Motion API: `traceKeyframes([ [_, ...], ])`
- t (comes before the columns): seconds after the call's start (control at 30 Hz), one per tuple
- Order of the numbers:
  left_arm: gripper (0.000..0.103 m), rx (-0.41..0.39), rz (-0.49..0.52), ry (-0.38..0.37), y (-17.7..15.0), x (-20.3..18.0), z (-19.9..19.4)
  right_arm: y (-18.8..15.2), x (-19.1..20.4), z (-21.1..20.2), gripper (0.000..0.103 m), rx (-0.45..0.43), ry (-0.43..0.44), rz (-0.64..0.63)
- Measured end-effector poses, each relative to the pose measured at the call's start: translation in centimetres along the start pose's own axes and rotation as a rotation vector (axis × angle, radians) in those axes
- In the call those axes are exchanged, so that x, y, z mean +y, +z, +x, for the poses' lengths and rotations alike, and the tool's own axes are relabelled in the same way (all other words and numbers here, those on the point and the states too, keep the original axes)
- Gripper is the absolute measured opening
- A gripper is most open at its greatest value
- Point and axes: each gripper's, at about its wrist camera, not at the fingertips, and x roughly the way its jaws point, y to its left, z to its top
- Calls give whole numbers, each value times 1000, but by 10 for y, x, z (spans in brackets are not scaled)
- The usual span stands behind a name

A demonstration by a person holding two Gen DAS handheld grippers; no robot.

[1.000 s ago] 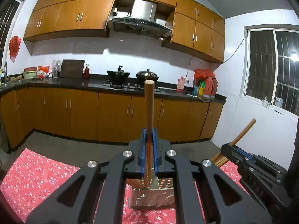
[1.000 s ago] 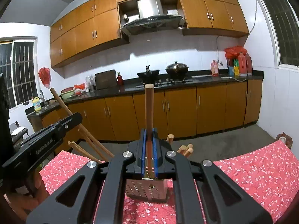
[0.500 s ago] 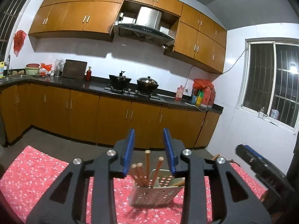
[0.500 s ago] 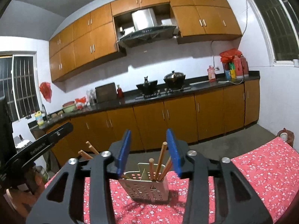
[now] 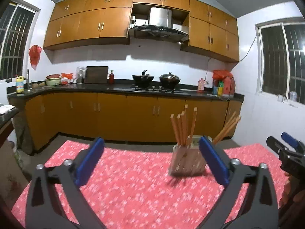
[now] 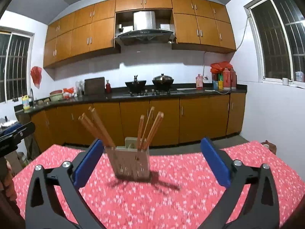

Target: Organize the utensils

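A perforated utensil holder (image 5: 185,161) stands on the red floral tablecloth (image 5: 124,187); it also shows in the right wrist view (image 6: 130,164). Several wooden chopsticks (image 5: 183,127) stand in it, some leaning out to one side (image 6: 97,127). My left gripper (image 5: 152,164) is wide open and empty, back from the holder and to its left. My right gripper (image 6: 150,164) is wide open and empty, back from the holder, which sits between its fingers in view. The right gripper shows at the right edge of the left wrist view (image 5: 286,150).
The tablecloth's far edge (image 6: 171,150) drops to the kitchen floor. Behind it runs a counter (image 5: 124,89) with pots on a stove, bottles and a sink. Brown cabinets line the wall. Windows are at both sides.
Both grippers were each shut on a chopstick over the holder. They have let go, opened wide and pulled back. The chopsticks now stand in the holder.
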Motion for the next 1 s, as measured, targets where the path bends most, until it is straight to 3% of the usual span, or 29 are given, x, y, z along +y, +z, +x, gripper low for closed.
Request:
traceKeyframes([
  [0.33,99,63,33,83,-63,0,-31,-57,25,-27,101,73,-29,-85],
  [0.63,99,89,87,98,-92,-14,-41,-93,26,-44,101,121,-32,-76],
  [1.0,99,110,97,84,-109,-22,-44,-107,16,-46,101,157,-45,-47],
])
